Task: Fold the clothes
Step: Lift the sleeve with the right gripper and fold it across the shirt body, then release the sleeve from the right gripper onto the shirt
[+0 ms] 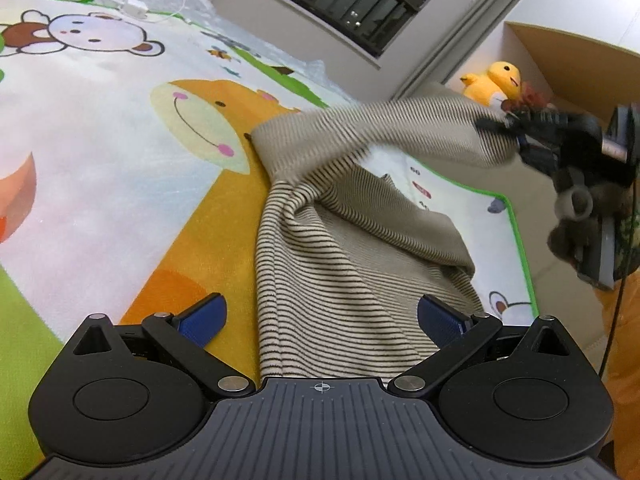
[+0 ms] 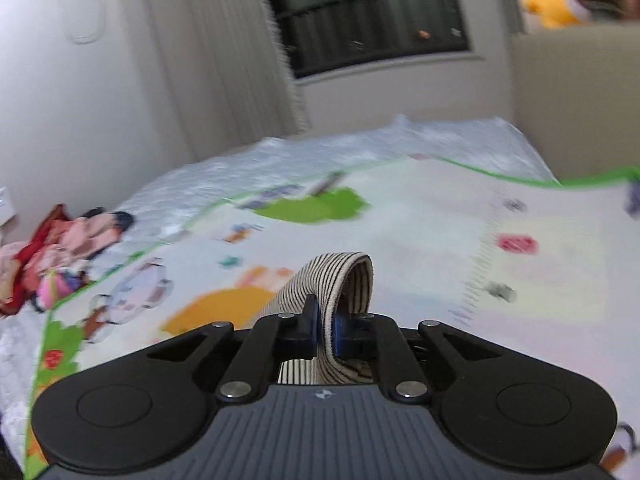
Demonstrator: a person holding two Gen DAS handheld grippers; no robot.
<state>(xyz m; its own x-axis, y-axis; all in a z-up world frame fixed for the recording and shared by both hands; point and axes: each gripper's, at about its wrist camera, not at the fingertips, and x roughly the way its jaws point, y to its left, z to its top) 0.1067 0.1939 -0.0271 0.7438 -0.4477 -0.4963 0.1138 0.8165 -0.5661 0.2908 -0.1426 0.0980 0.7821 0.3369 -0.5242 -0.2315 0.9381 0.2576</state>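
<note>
Stripes run all over the beige shirt (image 1: 320,280), thin dark lines on soft cloth. It lies on a cartoon play mat (image 1: 120,160) with a smiling orange giraffe (image 1: 208,128) and a white bear (image 1: 92,34) drawn on it. Most of the shirt rests flat on the mat, close to the left gripper (image 1: 322,320). That gripper hangs just above the cloth with its two blue fingers (image 1: 204,318) spread wide apart, holding nothing.

One end of the shirt is lifted up and pulled to the side. The right gripper (image 2: 324,326) has it. Its fingers are squeezed tight on a fold of the striped cloth, and a little loop of cloth pokes up between them.

A yellow plush duck (image 1: 494,82) sits on a shelf near the dark window (image 1: 352,0). A pile of pink and red clothes (image 2: 60,252) lies far off at the edge of the mat. A white charger (image 1: 136,10) with its cord rests past the bear.
</note>
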